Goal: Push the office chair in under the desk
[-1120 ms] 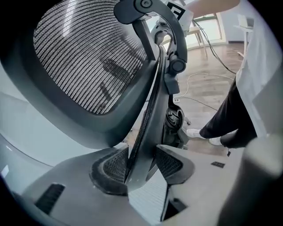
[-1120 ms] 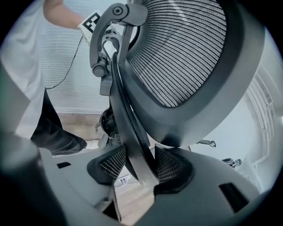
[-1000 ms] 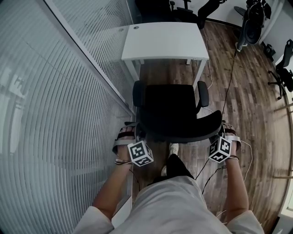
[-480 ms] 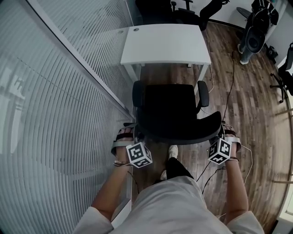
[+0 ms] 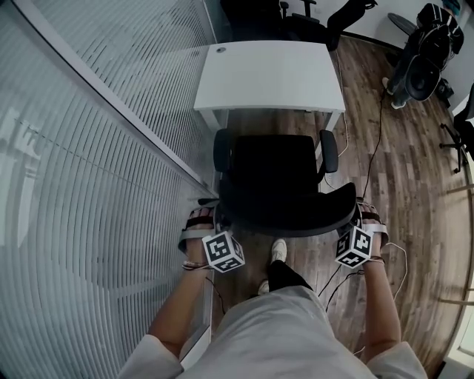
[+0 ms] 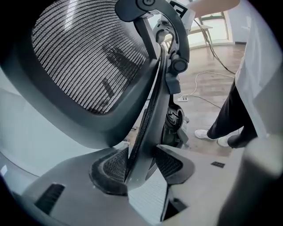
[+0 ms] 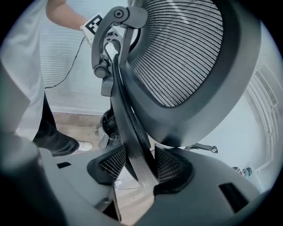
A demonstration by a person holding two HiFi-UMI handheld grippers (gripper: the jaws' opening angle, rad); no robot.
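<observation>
The black office chair (image 5: 272,174) stands on the wood floor, its seat facing the white desk (image 5: 270,74), front edge close to the desk's front. My left gripper (image 5: 215,216) is shut on the left edge of the mesh backrest (image 6: 88,57). My right gripper (image 5: 358,216) is shut on the right edge. In the left gripper view the backrest's rim (image 6: 143,132) runs down between the two pads (image 6: 112,165). In the right gripper view the rim (image 7: 132,141) is pinched the same way between the ribbed pads (image 7: 170,165).
A glass wall with blinds (image 5: 104,163) runs close along the left of the chair and desk. Other black chairs (image 5: 296,15) stand behind the desk, another (image 5: 424,63) at far right. Cables (image 5: 370,148) trail over the floor. The person's shoe (image 5: 278,250) is just behind the chair.
The chair has rolled a little toward the desk, so the gap between seat and desk edge has narrowed. Both grippers stayed on the backrest and moved with it.
</observation>
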